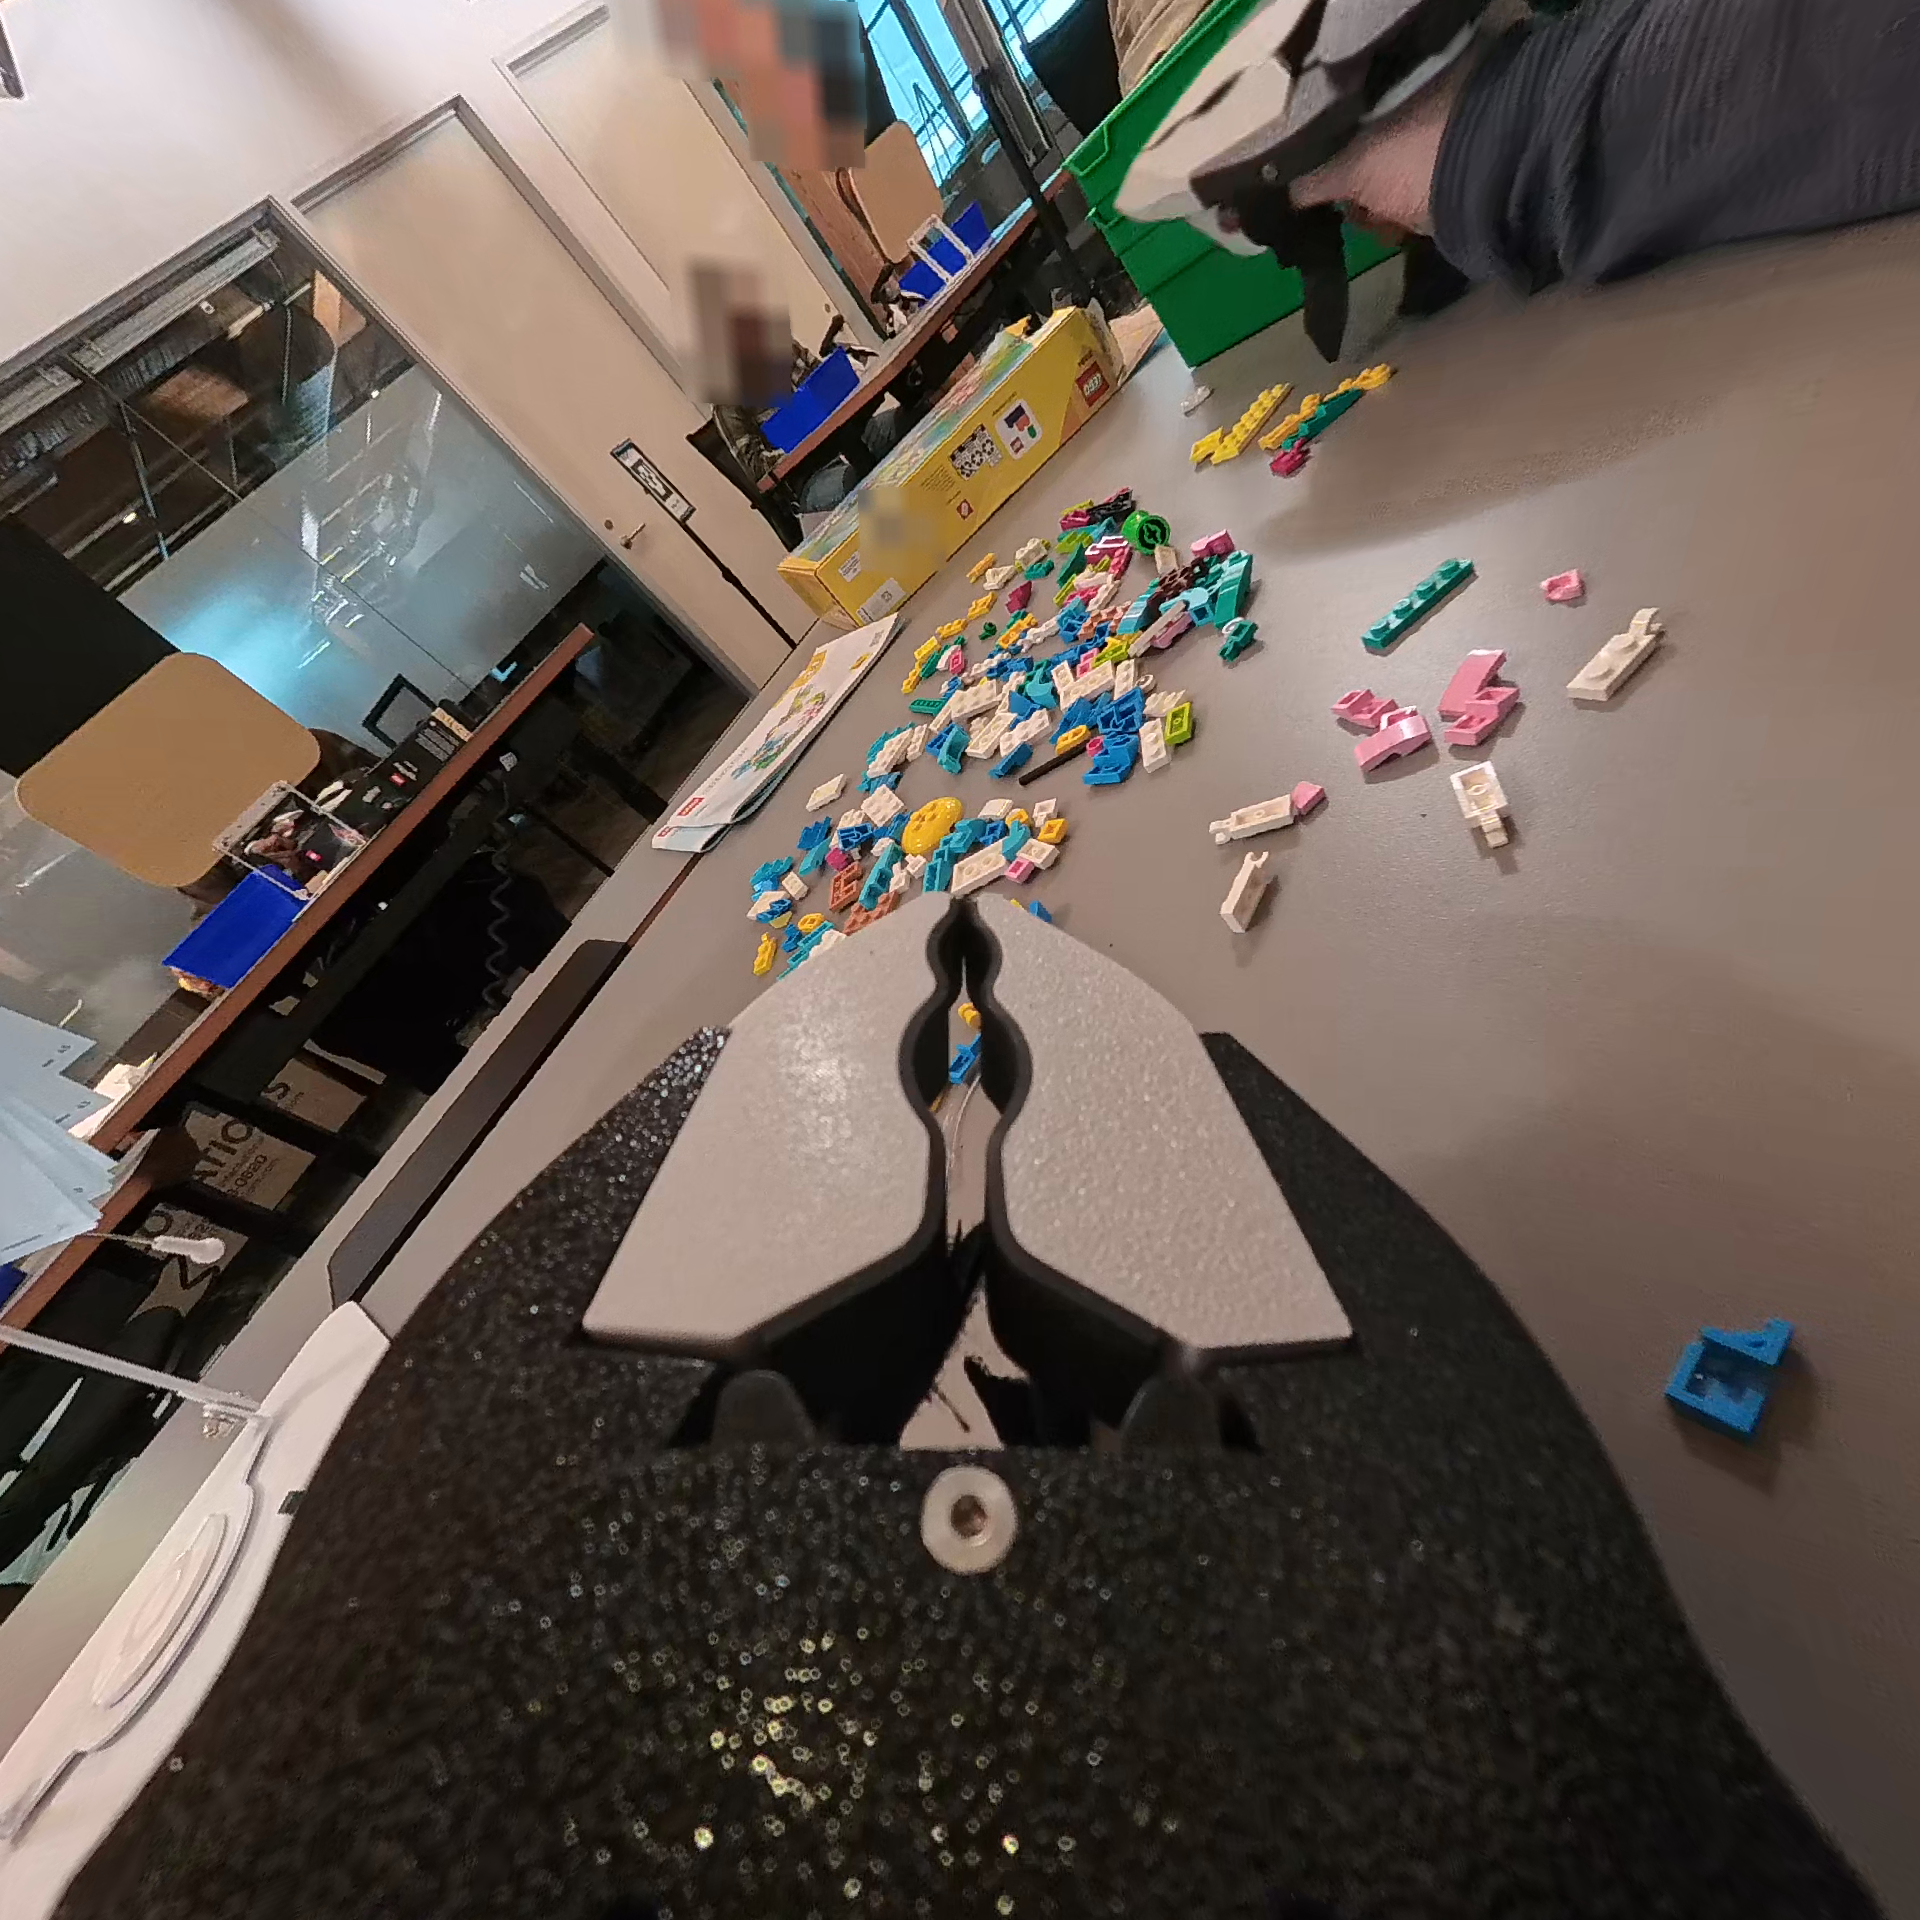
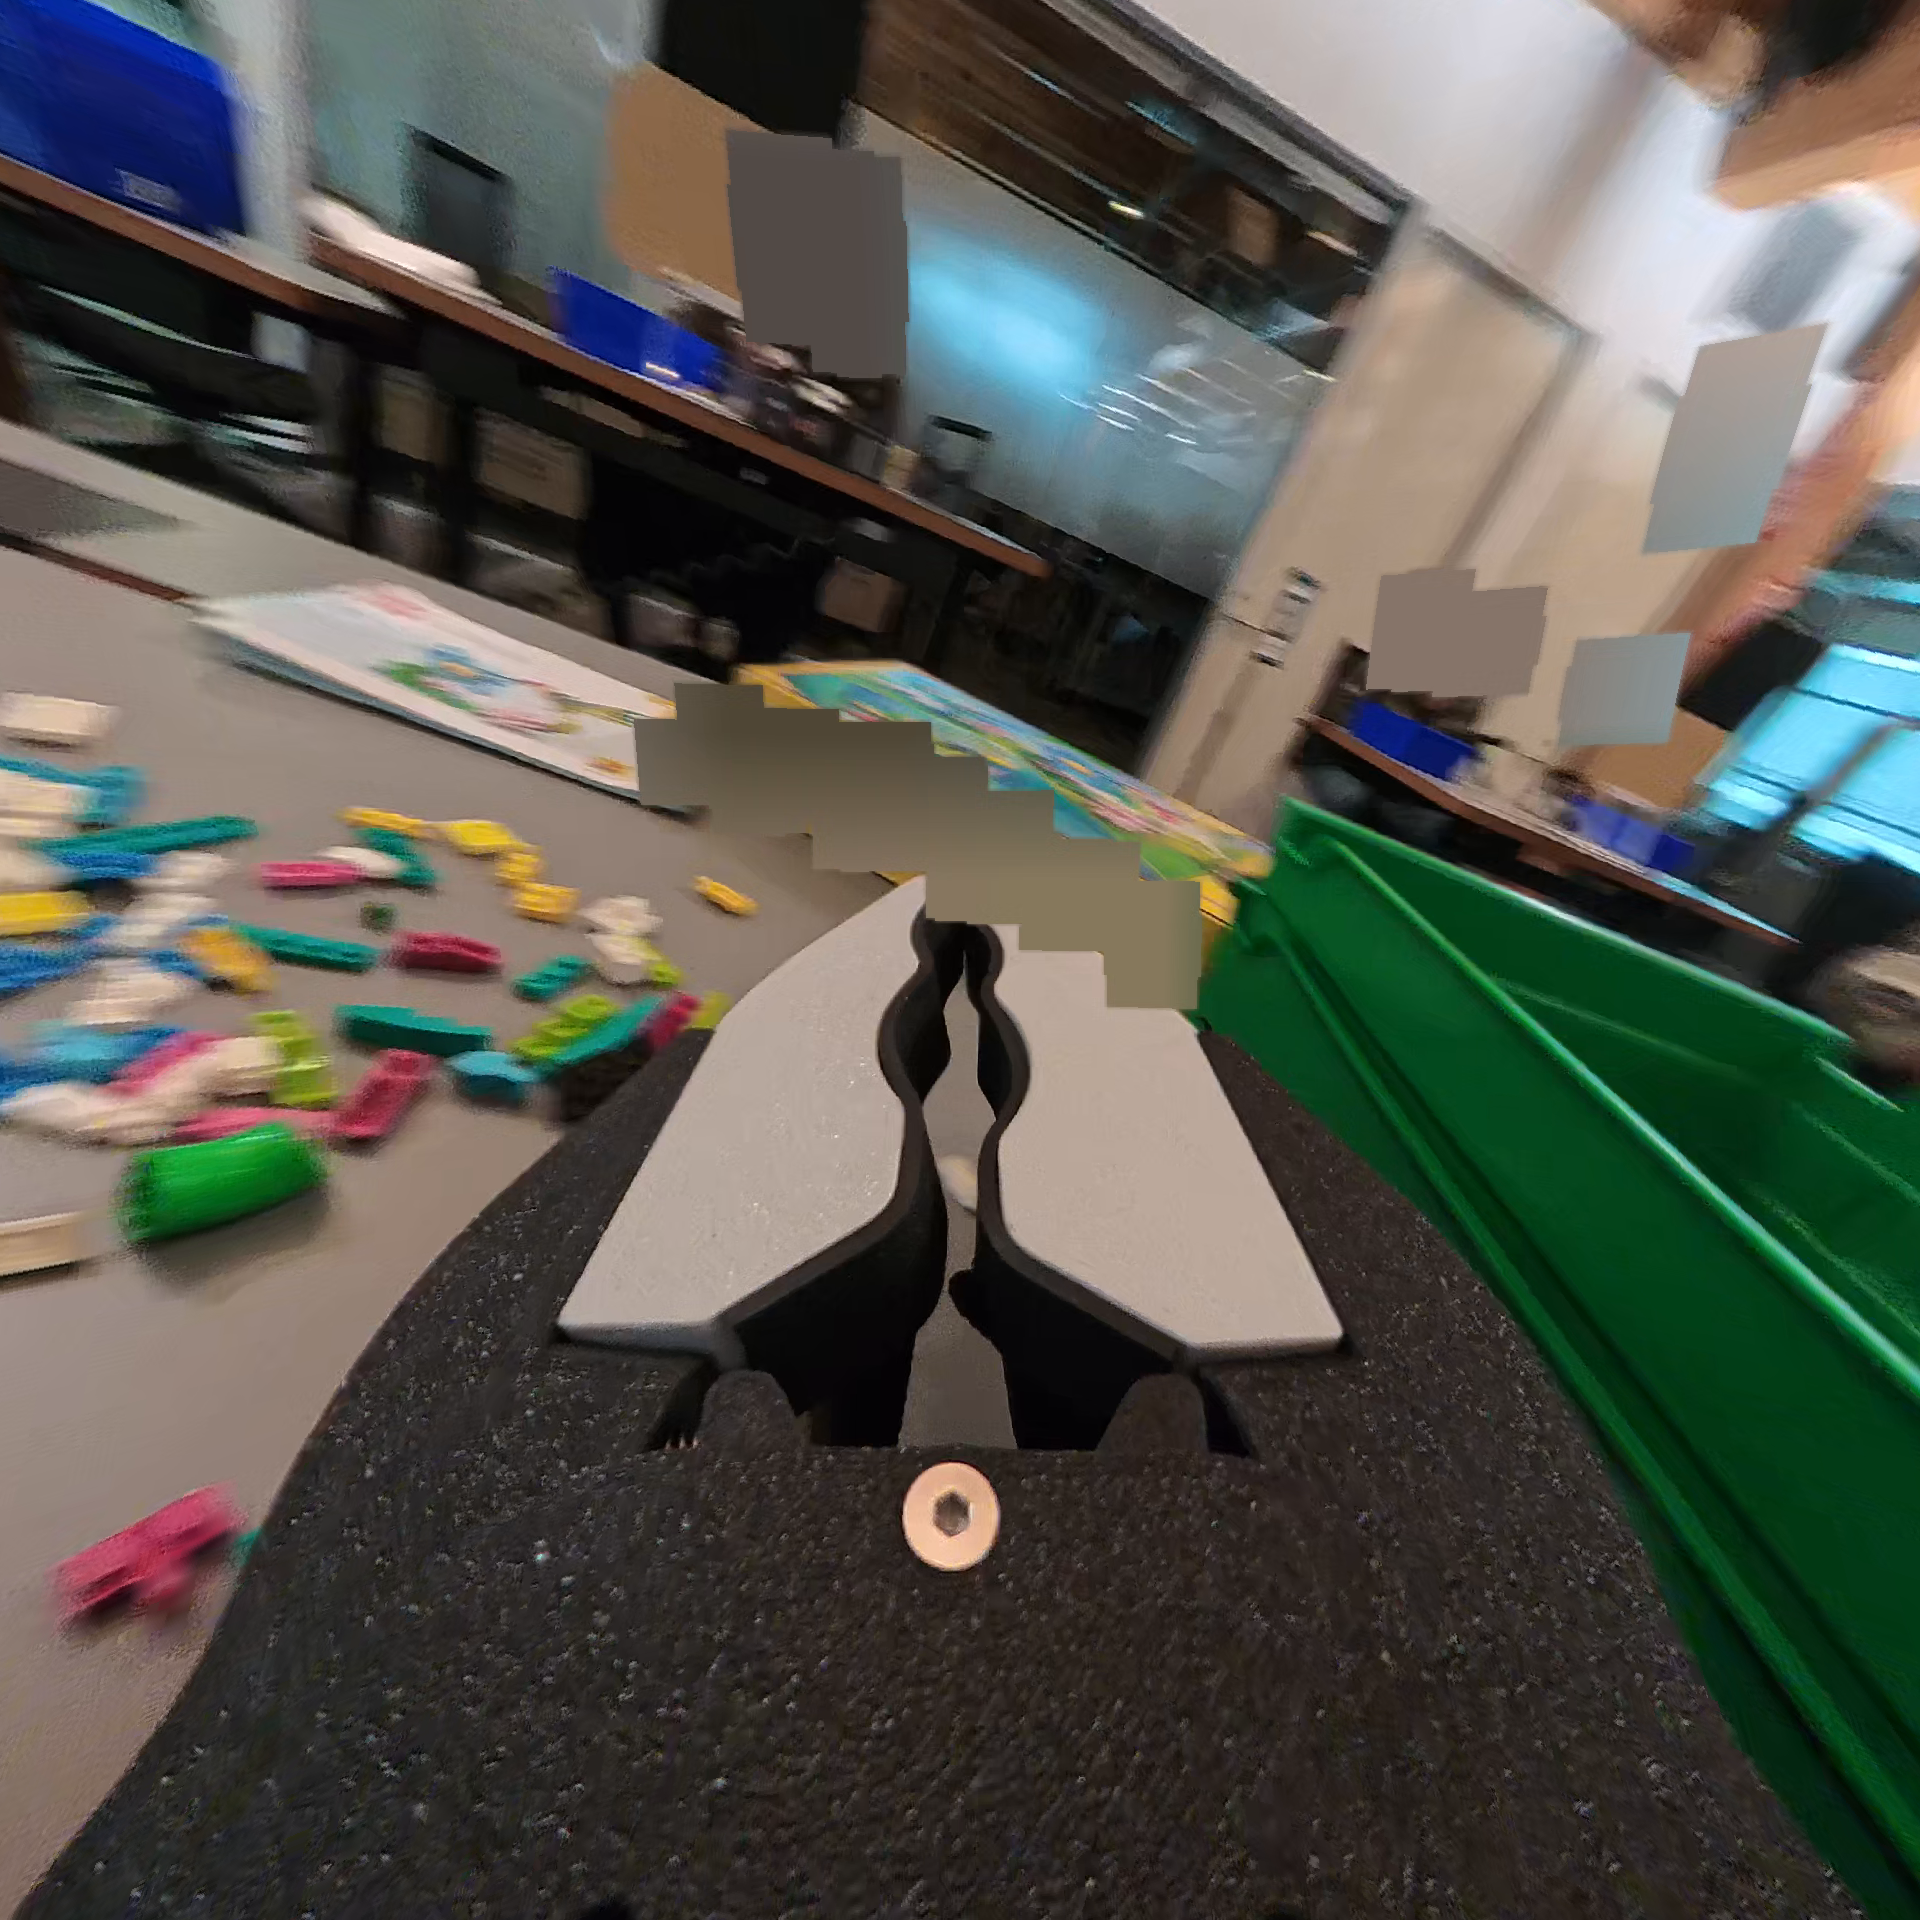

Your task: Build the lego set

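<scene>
Lego build barely begun: nearly every brick lies loose on the table.

The grey table [image 1: 1558, 1039] carries all of it. A green bin [image 2: 1558, 1091] stands right of the right gripper [image 2: 961, 940]; the yellow box [image 1: 956, 478] and booklet [image 1: 779, 727] lie beyond the left gripper [image 1: 964, 914]. The brick pile [image 1: 1039, 675] spreads just ahead of the left jaws, a small yellow-teal assembly [image 1: 1299, 416] far ahead to their right, a lone blue brick [image 1: 1730, 1377] beside them. Both jaws stand closed tip to tip, holding nothing that shows. Judging by this, almost all assembly remains.
</scene>
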The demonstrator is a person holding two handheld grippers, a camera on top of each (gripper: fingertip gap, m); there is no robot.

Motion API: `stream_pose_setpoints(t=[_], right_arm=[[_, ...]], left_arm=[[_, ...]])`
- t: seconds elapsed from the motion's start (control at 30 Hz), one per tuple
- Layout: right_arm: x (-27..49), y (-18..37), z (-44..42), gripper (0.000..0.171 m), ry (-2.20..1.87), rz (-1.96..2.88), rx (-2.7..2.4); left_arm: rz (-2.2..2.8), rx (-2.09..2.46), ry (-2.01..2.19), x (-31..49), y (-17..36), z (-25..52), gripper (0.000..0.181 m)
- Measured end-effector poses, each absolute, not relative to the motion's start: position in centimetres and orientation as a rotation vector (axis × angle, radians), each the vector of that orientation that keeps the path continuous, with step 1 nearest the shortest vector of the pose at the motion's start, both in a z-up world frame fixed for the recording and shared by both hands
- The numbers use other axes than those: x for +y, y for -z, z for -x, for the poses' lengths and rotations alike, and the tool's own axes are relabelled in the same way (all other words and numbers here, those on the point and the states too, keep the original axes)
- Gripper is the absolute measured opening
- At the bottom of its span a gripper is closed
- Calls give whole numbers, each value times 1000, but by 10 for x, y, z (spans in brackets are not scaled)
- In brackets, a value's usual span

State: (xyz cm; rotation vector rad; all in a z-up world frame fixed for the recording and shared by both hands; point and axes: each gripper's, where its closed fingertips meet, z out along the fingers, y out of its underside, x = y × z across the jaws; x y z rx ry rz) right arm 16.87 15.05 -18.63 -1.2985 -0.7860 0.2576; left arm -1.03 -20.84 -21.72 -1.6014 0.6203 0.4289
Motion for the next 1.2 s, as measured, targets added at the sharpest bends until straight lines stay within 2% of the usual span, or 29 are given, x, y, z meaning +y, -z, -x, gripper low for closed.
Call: stream_pose_setpoints(t=[0.1,0.2,0.4,0.53,0.63,0.77,0.9,1.03,1.2], right_arm=[[94,189,-119,0,-586,1229,-1139],[17,211,-87,13,-897,1198,-1596],[-28,263,-72,20,-650,1194,-2046],[-25,279,-72,20,-524,1219,-2112],[-24,284,-73,9,-474,1207,-2139],[-21,289,-70,14,-374,1175,-2154],[-22,290,-68,10,-378,1193,-2150],[-22,288,-64,10,-545,1295,-2077],[-18,272,-62,9,-1014,1532,-1847]], left_arm=[[1602,620,-429,-208,217,10,0],[1602,619,-429,-208,217,10,0],[1606,619,-431,-208,218,11,0],[1607,618,-430,-208,218,11,0],[1607,616,-431,-208,218,11,0],[1608,608,-430,-208,217,12,0],[1607,606,-427,-208,217,12,0],[1607,606,-427,-208,217,12,0],[1605,606,-423,-208,216,12,0]])
